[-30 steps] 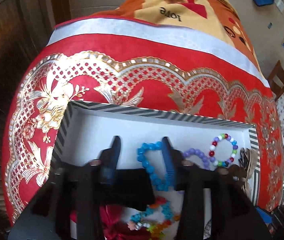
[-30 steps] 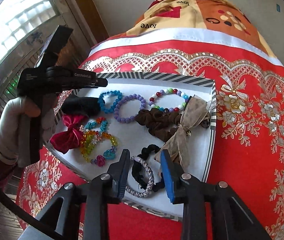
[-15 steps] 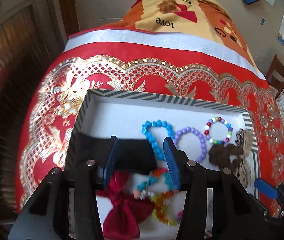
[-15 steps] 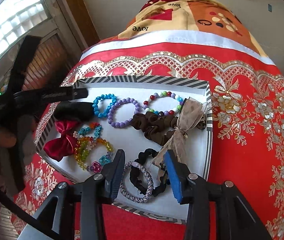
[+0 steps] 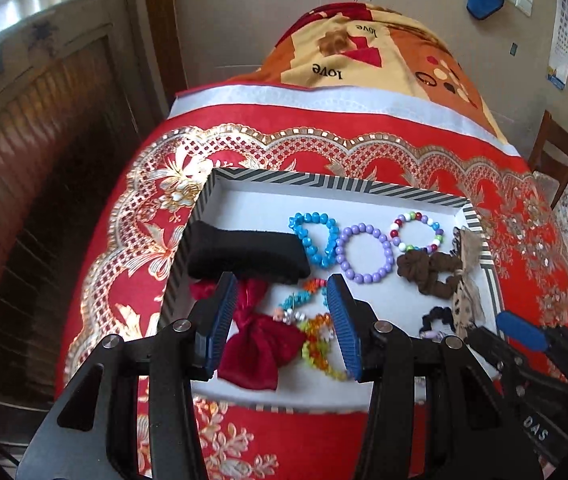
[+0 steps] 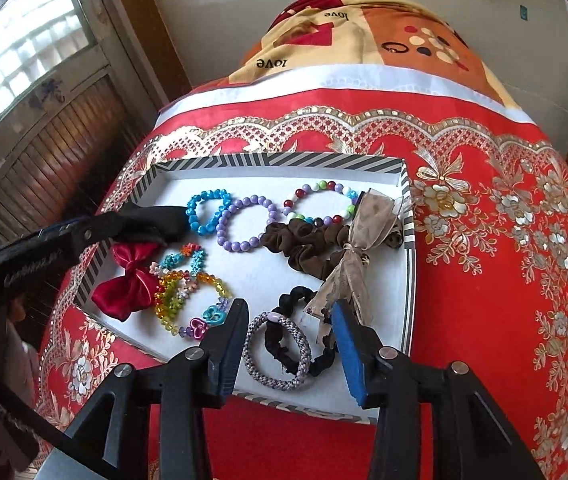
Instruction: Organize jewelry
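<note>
A white tray with a striped rim lies on a red and gold cloth. In it are a black band, a blue bead bracelet, a purple one, a multicolour one, a brown scrunchie, a red bow, colourful bead strings, a grey braided ring and a gauze bow. My left gripper is open and empty above the red bow. My right gripper is open and empty above the grey ring.
The cloth covers a rounded table, with a patterned blanket at the far end. A wooden shutter wall stands to the left. A wooden chair stands at the right.
My left gripper has drawn back and up from the black band, leaving it in the tray's left side. My right gripper has stayed open over the grey ring.
</note>
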{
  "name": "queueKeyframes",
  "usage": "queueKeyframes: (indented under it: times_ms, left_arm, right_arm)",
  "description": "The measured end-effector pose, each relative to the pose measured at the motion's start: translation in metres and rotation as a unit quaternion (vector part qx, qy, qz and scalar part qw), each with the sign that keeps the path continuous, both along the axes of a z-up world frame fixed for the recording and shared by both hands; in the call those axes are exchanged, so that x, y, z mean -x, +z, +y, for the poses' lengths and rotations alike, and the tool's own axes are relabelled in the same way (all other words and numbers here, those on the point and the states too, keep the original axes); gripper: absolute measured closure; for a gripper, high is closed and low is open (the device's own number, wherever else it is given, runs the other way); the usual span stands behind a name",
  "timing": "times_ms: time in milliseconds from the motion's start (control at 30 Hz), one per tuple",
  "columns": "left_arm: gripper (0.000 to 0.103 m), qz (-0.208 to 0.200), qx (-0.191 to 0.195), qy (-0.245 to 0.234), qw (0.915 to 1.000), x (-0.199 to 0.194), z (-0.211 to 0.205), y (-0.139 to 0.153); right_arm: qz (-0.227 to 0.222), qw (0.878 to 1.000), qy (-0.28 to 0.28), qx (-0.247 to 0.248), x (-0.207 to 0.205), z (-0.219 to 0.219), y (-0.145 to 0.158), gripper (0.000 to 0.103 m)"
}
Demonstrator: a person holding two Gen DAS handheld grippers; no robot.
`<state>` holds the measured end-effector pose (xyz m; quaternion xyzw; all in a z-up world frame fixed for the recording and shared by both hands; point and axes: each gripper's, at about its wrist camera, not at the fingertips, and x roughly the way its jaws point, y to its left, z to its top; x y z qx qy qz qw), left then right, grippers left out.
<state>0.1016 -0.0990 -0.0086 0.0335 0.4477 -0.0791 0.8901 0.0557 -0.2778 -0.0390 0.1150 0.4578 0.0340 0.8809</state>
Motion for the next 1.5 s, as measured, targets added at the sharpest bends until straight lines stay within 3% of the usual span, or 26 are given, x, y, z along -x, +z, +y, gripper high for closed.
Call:
queueKeyframes:
  times_ms: [867, 1167, 1500]
  left_arm:
    - [0.057, -0.050, -0.016, 0.012, 0.9986, 0.054, 0.006, 0.024]
    - [0.057, -0.053, -0.010, 0.010, 0.9985, 0.061, 0.011, 0.023]
    - [0.057, -0.045, -0.015, -0.001, 0.9989, 0.066, 0.010, 0.019]
  right_arm:
    - [-0.036, 0.999, -0.026, 0.030, 0.030, 0.009, 0.030, 0.061]
    - [-0.050, 0.997, -0.024, 0.050, 0.037, 0.016, 0.036, 0.061]
    - [-0.048, 0.998, -0.019, 0.040, 0.039, 0.017, 0.035, 0.061]
